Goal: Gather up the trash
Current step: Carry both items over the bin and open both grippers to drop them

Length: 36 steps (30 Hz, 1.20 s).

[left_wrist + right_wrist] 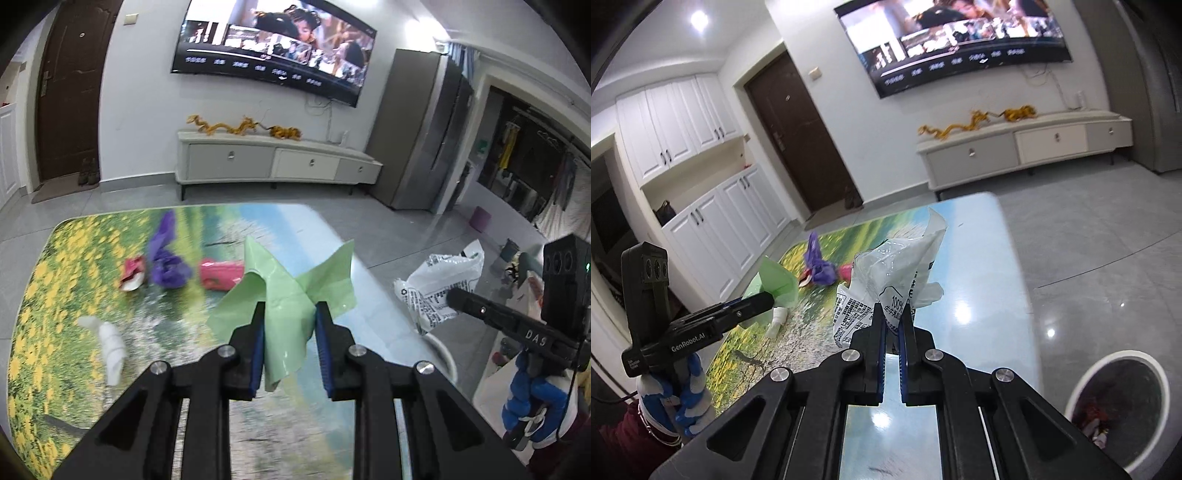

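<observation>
Table point(92, 369) with meadow print bears scraps; left gripper point(290, 325) clamps green bag point(291, 291), right gripper point(894, 317) printed wrapper point(886, 280).

A table point(110, 387) with a printed cover of yellow flowers and blue water carries a crumpled purple bag point(166, 262), a pink packet point(221, 274) just beside it, a small red and white wrapper point(132, 275) on its other side, and a white paper wad point(110, 345) nearer the camera.

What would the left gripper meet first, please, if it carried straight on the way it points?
Probably the tabletop just beyond the green bag that the left gripper holds; the pink wrapper lies slightly to one side. Depth is unclear.
</observation>
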Each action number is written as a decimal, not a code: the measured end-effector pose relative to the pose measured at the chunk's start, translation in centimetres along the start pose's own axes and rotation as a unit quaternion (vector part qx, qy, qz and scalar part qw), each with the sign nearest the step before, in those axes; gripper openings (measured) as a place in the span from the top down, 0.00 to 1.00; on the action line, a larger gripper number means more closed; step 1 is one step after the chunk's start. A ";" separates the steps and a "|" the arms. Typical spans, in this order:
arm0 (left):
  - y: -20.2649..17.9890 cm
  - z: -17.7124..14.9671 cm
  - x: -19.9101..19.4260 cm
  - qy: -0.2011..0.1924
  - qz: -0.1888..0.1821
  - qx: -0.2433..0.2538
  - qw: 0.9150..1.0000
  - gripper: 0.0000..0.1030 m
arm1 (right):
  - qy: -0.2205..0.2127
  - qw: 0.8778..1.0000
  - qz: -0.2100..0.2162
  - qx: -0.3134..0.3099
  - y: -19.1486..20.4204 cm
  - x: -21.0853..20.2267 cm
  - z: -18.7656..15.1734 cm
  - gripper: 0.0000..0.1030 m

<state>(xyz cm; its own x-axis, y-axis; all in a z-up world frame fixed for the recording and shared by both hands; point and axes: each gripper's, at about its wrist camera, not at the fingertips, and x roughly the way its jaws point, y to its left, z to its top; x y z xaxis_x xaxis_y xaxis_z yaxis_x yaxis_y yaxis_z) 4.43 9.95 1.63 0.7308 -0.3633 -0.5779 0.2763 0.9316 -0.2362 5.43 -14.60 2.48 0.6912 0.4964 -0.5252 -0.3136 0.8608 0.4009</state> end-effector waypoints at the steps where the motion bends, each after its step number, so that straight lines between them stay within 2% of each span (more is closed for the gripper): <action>1: -0.7 0.3 0.1 -0.001 -0.007 0.002 1.000 0.78 | -0.006 1.000 -0.004 0.002 -0.4 -0.6 0.1 0.95; 8: -7.4 1.8 2.4 0.008 -0.059 0.042 0.997 0.78 | -0.040 0.997 -0.054 0.032 -4.8 -5.5 -0.2 0.95; 16: -16.0 1.7 8.6 0.062 -0.112 0.089 0.988 0.78 | -0.048 0.988 -0.126 0.078 -11.7 -8.7 -1.7 0.95; 25: -23.1 0.0 16.7 0.152 -0.148 0.109 0.971 0.78 | -0.015 0.973 -0.191 0.130 -19.1 -8.8 -4.4 0.94; 30: -25.4 -1.4 21.2 0.207 -0.158 0.095 0.961 0.77 | 0.012 0.965 -0.208 0.157 -22.7 -8.0 -6.7 0.94; 36: -27.1 -2.9 25.2 0.254 -0.164 0.092 0.949 0.77 | 0.046 0.953 -0.222 0.199 -27.0 -6.1 -9.1 0.94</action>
<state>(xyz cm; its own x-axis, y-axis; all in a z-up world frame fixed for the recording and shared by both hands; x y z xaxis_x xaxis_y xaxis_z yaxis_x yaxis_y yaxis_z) 13.49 -24.50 -8.80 0.2040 -0.5502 -0.8098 0.5759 0.7363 -0.3552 3.78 -39.91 -11.93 0.6323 0.1161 -0.7660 0.2813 0.8868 0.3666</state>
